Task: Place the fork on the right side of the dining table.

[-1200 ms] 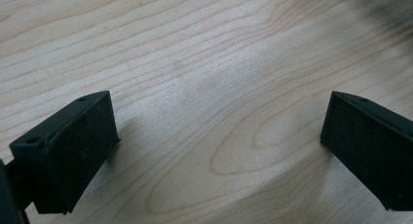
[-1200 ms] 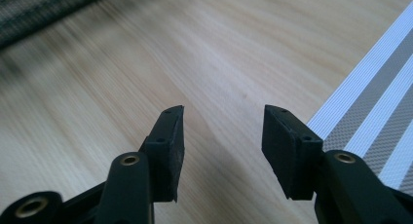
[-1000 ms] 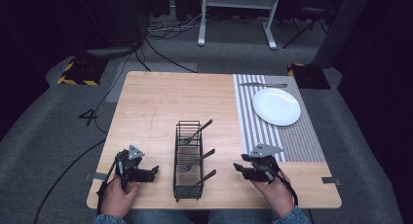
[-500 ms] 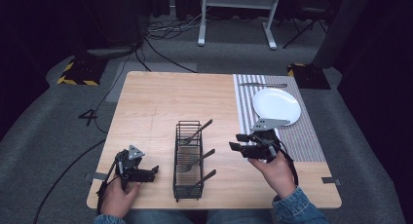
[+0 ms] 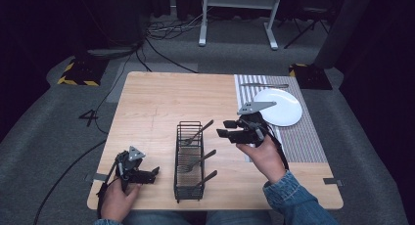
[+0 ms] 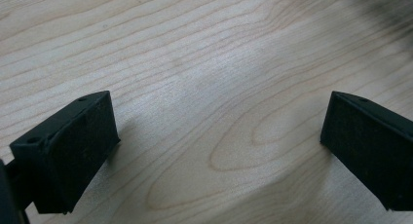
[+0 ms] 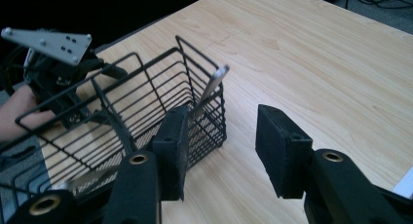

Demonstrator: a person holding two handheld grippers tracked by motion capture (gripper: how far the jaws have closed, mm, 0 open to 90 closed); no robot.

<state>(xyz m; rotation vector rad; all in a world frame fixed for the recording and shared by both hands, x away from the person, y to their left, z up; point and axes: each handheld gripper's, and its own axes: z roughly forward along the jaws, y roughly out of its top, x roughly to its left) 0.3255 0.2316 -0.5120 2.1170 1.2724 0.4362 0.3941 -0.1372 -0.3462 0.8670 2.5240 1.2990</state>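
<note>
A black wire basket (image 5: 189, 159) stands at the table's middle front, with three metal utensils lying in it, handles poking out to the right. The farthest handle (image 5: 204, 128) slants up over the basket's rim. My right gripper (image 5: 225, 128) hovers open just right of that handle, jaws pointing left at it. In the right gripper view the handle (image 7: 214, 83) rises a little beyond the left jaw, and nothing lies between the jaws of the right gripper (image 7: 221, 146). My left gripper (image 5: 152, 173) rests open near the front left corner, with bare wood between the jaws of the left gripper (image 6: 214, 136).
A white plate (image 5: 279, 106) sits on a striped placemat (image 5: 303, 137) at the right. A utensil (image 5: 264, 85) lies at the mat's far end. The wooden table (image 5: 161, 102) has open room at its far left. Cables run over the floor behind.
My right gripper has lifted from the front edge and moved forward and left toward the basket's far handle. The left gripper has stayed put.
</note>
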